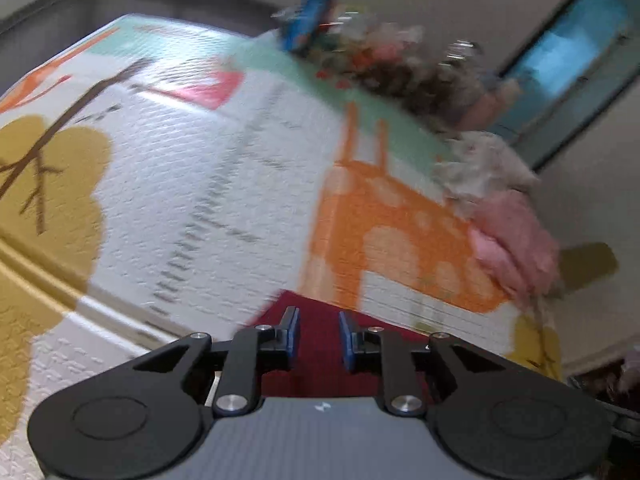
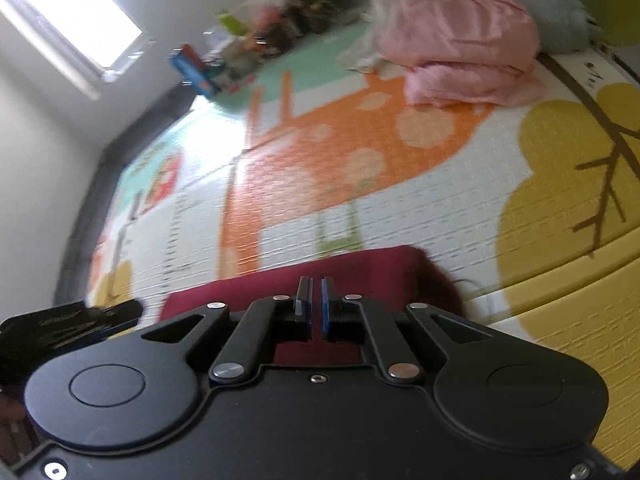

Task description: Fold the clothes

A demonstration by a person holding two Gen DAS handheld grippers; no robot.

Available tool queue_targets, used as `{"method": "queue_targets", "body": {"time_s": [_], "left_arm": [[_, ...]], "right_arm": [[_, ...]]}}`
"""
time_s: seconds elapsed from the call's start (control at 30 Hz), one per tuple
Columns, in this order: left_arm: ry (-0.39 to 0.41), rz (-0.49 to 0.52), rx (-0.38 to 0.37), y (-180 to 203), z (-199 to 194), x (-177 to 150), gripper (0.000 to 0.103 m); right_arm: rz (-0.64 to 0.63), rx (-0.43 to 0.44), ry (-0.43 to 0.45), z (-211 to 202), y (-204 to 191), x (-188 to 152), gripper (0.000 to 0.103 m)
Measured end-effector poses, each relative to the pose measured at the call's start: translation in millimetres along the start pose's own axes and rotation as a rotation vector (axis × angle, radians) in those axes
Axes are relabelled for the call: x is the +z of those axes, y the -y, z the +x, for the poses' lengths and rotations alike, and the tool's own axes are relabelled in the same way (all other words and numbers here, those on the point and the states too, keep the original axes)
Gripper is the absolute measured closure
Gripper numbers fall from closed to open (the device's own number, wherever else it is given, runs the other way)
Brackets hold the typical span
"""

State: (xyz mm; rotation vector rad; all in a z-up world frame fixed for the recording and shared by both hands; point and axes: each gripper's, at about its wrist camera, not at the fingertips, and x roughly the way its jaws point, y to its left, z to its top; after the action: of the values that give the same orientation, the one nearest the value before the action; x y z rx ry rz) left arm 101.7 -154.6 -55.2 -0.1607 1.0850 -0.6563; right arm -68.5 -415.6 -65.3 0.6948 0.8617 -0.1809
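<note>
Patterned play-mat flooring point(image 1: 224, 184) fills both views, white and textured, printed with an orange giraffe, mustard trees and a mint band.

On it lies a dark red garment point(image 2: 320, 276), folded flat with a straight far edge, directly under both tools. The left tool point(image 1: 319, 328) hangs above it with its blue pads spread a little apart, nothing between them. The right tool point(image 2: 316, 300) has its pads almost pressed together, a thin slit left, and pinches nothing; the red cloth shows beneath it.

Only the right wrist view shows the garment's full width, its rounded right-hand corner, and the black body of the other tool at the lower left. It also takes in a bright window point(image 2: 72, 20) on the wall.

Farther along the mat's far edge sits a pile of pink clothes point(image 2: 464, 48), with pale cloth beside it, well apart from the red piece. The left wrist view catches that pile point(image 1: 516, 236) blurred at the right, plus a blue-lit doorway point(image 1: 576, 52). A heap of toys point(image 1: 360, 52) with a blue box lies at the mat's far corner.
</note>
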Motion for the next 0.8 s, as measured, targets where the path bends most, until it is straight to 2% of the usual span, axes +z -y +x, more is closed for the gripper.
{"method": "queue_targets", "body": {"time_s": [0.1, 0.23, 0.43, 0.57, 0.63, 0.67, 0.8], "left_arm": [[-0.024, 0.044, -0.075, 17, -1, -11, 0.081], [-0.074, 0.078, -0.117, 30, 5, -30, 0.081], [-0.183, 0.029, -0.2, 26, 20, -56, 0.081], [-0.239, 0.015, -0.184, 17, 30, -71, 0.081], [-0.258, 0.013, -0.148, 9, 35, -78, 0.081], [-0.267, 0.013, -0.127, 5, 37, -81, 0.087], [-0.312, -0.04, -0.069, -17, 44, -91, 0.088]], "right_arm": [[-0.026, 0.038, -0.026, -2, -14, -9, 0.099], [-0.054, 0.064, -0.074, 3, -31, -25, 0.099], [-0.053, 0.07, -0.141, 18, -36, -46, 0.099], [-0.059, 0.036, -0.176, 29, -32, -58, 0.099], [-0.059, 0.019, -0.187, 34, -26, -63, 0.101], [-0.057, 0.015, -0.192, 35, -22, -65, 0.102], [-0.057, 0.015, -0.195, 34, -11, -72, 0.103]]}}
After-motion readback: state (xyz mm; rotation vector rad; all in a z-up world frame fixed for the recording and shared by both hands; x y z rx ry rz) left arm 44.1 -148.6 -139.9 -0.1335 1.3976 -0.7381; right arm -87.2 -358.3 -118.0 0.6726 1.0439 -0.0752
